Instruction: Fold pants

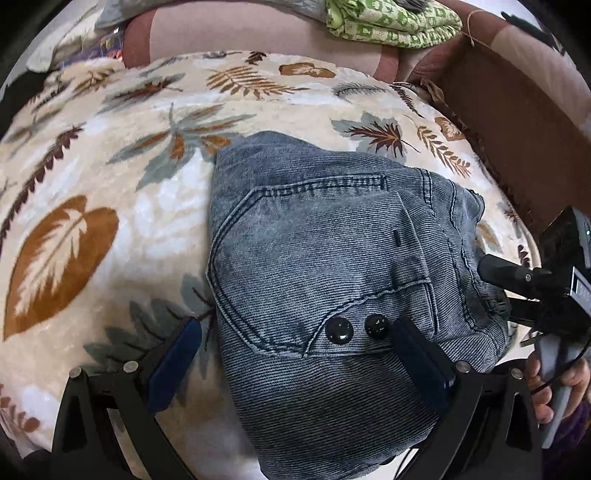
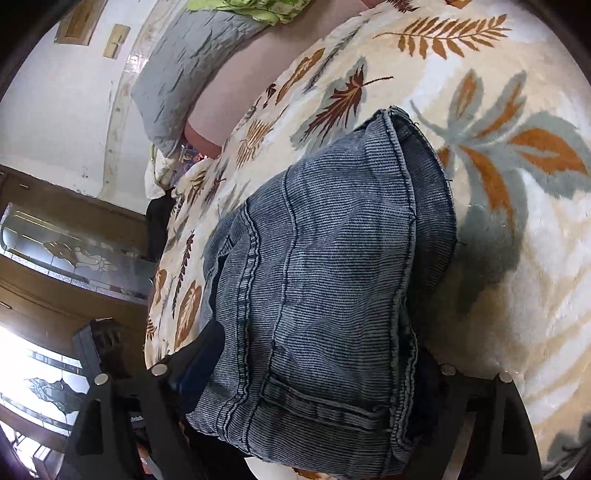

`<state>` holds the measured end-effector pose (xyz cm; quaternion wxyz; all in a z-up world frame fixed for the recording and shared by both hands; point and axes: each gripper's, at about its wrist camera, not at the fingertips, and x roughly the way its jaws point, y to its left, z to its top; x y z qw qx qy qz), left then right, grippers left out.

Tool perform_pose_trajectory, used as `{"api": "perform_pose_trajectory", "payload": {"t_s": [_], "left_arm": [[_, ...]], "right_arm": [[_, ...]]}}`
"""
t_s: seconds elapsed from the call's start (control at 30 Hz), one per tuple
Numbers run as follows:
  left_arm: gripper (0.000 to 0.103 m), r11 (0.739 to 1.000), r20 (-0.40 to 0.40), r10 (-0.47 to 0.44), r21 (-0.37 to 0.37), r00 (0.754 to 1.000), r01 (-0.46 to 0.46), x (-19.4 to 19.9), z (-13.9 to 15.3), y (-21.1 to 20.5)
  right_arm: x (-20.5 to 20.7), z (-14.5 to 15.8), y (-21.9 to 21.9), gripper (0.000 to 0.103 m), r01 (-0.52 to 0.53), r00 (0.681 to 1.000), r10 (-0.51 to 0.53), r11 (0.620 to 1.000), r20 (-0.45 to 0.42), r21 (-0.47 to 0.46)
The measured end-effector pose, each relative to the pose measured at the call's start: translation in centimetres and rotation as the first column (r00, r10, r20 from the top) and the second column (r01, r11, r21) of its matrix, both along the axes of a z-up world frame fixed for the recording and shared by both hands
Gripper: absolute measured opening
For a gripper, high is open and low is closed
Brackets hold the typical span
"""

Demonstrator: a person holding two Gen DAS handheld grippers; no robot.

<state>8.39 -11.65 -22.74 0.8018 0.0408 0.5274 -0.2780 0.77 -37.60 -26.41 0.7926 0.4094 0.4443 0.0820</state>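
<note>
The blue jeans (image 1: 314, 251) lie folded into a thick bundle on the leaf-patterned blanket (image 1: 110, 147), pocket and two dark buttons (image 1: 340, 330) facing up. My left gripper (image 1: 297, 328) is open wide over the bundle's near edge, its left finger (image 1: 173, 365) on the blanket and its right finger (image 1: 421, 362) on the denim. In the right wrist view the jeans (image 2: 325, 277) fill the gap of my right gripper (image 2: 317, 343), whose jaws stand wide and open. Its left finger (image 2: 203, 354) lies beside the fabric, while the other is hidden behind it. That right gripper (image 1: 495, 269) touches the bundle's right edge.
A green patterned cloth (image 1: 391, 22) and a grey pillow (image 2: 192, 66) lie at the far end on a pinkish sheet (image 1: 240, 33). A brown bed frame (image 1: 517, 129) borders one side. A wooden cabinet with glass panels (image 2: 55, 240) stands beyond the blanket's edge. A hand (image 1: 554, 387) holds the right gripper.
</note>
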Motion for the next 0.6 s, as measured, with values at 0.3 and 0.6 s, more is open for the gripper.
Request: {"api": "perform_pose_trajectory", "payload": {"t_s": [0.3, 0.6], "left_arm": [[0.102, 0.998, 0.07, -0.024, 0.053, 0.997, 0.02, -0.56, 0.46, -0.28], [0.102, 0.998, 0.089, -0.025, 0.064, 0.996, 0.02, -0.69, 0.38, -0.62]], "right_arm": [[-0.01, -0.28, -0.11, 0.089, -0.017, 1.0, 0.017, 1.0, -0.004, -0.002], [-0.13, -0.32, -0.21, 0.089, -0.023, 1.0, 0.023, 1.0, -0.001, 0.002]]}}
